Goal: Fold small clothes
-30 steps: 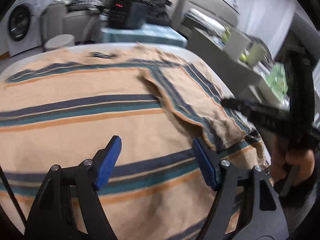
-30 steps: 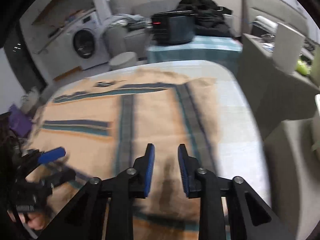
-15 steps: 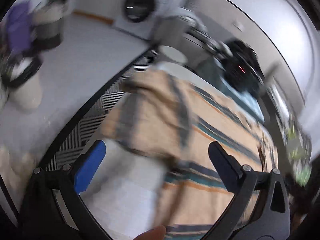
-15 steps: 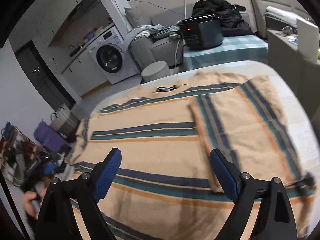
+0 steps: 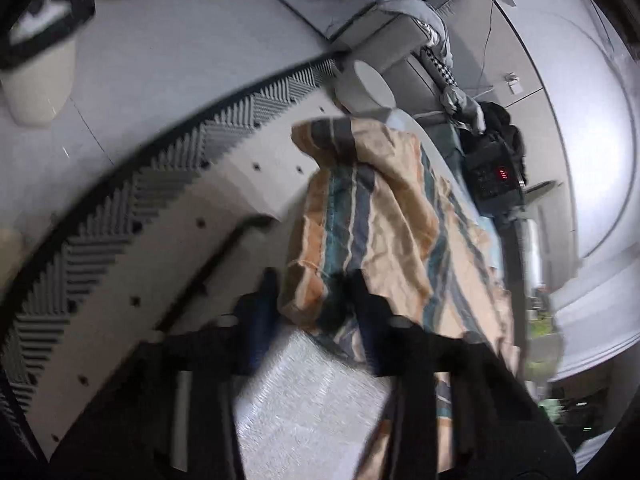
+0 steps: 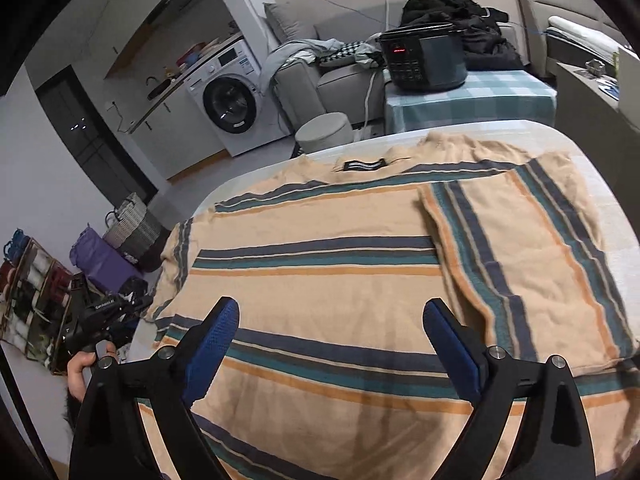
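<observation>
Sleeve (image 5: 340,216) hanging off our worktop's (image 5: 312,412) left edge lies directly between the closing left claw (image 5: 312,304), its length running away from us. Our right claw (image 6: 332,340) gapes empty over the striped shirt's (image 6: 320,248) spread body, farther off.

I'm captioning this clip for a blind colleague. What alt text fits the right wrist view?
A tan striped shirt lies spread on a white table, its right sleeve folded inward. The open right gripper hovers above its lower part, and the left gripper reaches the shirt's left edge.
</observation>
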`<state>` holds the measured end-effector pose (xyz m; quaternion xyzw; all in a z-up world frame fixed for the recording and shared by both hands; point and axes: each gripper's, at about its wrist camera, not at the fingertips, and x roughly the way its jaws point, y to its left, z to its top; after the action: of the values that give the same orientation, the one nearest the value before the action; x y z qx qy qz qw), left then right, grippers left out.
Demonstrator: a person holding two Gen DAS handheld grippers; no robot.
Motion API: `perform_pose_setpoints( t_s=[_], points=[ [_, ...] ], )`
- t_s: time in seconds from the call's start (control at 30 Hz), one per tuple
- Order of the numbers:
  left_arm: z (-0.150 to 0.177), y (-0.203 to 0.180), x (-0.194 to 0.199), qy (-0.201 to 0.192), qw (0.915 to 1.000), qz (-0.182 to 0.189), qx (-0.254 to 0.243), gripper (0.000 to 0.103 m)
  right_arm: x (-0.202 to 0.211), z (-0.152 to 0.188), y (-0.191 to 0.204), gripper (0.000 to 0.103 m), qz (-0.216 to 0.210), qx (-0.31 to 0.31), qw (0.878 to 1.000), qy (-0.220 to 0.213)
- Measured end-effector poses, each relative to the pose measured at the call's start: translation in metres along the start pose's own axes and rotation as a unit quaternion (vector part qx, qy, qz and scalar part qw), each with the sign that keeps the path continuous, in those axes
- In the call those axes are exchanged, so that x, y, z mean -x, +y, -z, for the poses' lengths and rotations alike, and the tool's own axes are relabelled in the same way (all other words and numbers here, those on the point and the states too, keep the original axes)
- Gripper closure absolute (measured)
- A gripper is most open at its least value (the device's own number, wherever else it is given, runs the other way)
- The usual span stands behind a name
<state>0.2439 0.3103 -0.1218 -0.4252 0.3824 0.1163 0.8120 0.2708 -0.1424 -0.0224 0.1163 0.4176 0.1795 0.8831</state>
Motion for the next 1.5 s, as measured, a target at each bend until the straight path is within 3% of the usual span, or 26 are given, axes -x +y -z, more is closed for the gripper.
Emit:
perform_pose_setpoints(
  t_s=[0.1, 0.27, 0.33, 0.47, 0.57, 0.63, 0.7, 0.73, 0.77, 0.83, 0.93, 1.0, 1.03, 1.1, 1.23, 1.3, 1.37, 1.5],
  points=[
    [0.002, -0.013, 0.01, -0.039, 0.9988, -0.02, -0.024, 0.098, 0.003, 0.001, -0.011, 0.008, 0.001, -0.007, 1.0, -0.002],
    [0.005, -0.053, 0.04, -0.092, 0.9917, -0.029, -0.085, 0.099, 0.006, 0.005, -0.022, 0.008, 0.0, -0.016, 1.0, -0.005],
    [0.008, -0.079, 0.052, -0.112, 0.986, -0.027, -0.121, 0.1, 0.009, 0.007, -0.024, 0.008, -0.002, -0.018, 1.0, -0.009],
    [0.026, -0.156, 0.065, -0.135, 0.9655, -0.011, -0.222, 0.1, 0.015, 0.009, -0.03, 0.008, -0.006, -0.025, 1.0, -0.015],
    [0.069, -0.221, 0.054, -0.103, 0.9421, 0.022, -0.318, 0.099, 0.019, 0.01, -0.034, 0.008, -0.007, -0.03, 0.999, -0.018],
    [0.106, -0.251, 0.032, -0.049, 0.9254, 0.038, -0.374, 0.098, 0.02, 0.011, -0.037, 0.008, -0.006, -0.033, 0.999, -0.017],
    [0.144, -0.263, 0.0, 0.031, 0.9109, 0.046, -0.409, 0.092, 0.019, 0.012, -0.038, 0.008, -0.005, -0.037, 0.999, -0.015],
    [0.153, -0.261, -0.01, 0.053, 0.9093, 0.047, -0.41, 0.092, 0.018, 0.013, -0.039, 0.008, -0.006, -0.039, 0.999, -0.011],
    [0.162, -0.256, -0.016, 0.071, 0.9108, 0.048, -0.404, 0.092, 0.016, 0.013, -0.038, 0.008, -0.005, -0.039, 0.999, -0.004],
    [0.167, -0.243, -0.011, 0.072, 0.9168, 0.063, -0.388, 0.091, 0.015, 0.014, -0.032, 0.008, -0.004, -0.026, 1.0, 0.008],
    [0.159, -0.22, 0.014, 0.047, 0.9308, 0.074, -0.355, 0.067, 0.019, 0.013, -0.015, 0.008, -0.008, 0.008, 1.0, 0.004],
    [0.141, -0.201, 0.024, 0.011, 0.9457, 0.07, -0.317, 0.049, 0.021, 0.009, -0.005, 0.008, -0.015, 0.017, 1.0, 0.0],
    [0.131, -0.19, 0.026, 0.002, 0.9503, 0.065, -0.304, 0.047, 0.021, 0.005, 0.002, 0.008, -0.016, 0.02, 1.0, -0.003],
    [0.111, -0.166, 0.026, -0.004, 0.9597, 0.035, -0.279, 0.047, 0.02, -0.003, 0.013, 0.008, -0.014, 0.022, 1.0, -0.009],
    [0.091, -0.141, 0.01, 0.001, 0.9644, -0.033, -0.262, 0.048, -0.008, -0.012, 0.038, 0.009, -0.04, 0.036, 0.998, 0.014],
    [0.087, -0.126, 0.003, 0.013, 0.9662, -0.048, -0.253, 0.066, -0.027, -0.008, 0.044, 0.016, -0.051, 0.038, 0.997, 0.042],
    [0.087, -0.116, 0.003, 0.005, 0.9647, -0.056, -0.257, 0.074, -0.045, 0.0, 0.047, 0.025, -0.048, 0.052, 0.995, 0.072],
    [0.084, -0.103, 0.008, -0.008, 0.9643, -0.087, -0.25, 0.075, -0.045, 0.01, 0.034, 0.027, -0.012, 0.062, 0.995, 0.077]
  ],
)
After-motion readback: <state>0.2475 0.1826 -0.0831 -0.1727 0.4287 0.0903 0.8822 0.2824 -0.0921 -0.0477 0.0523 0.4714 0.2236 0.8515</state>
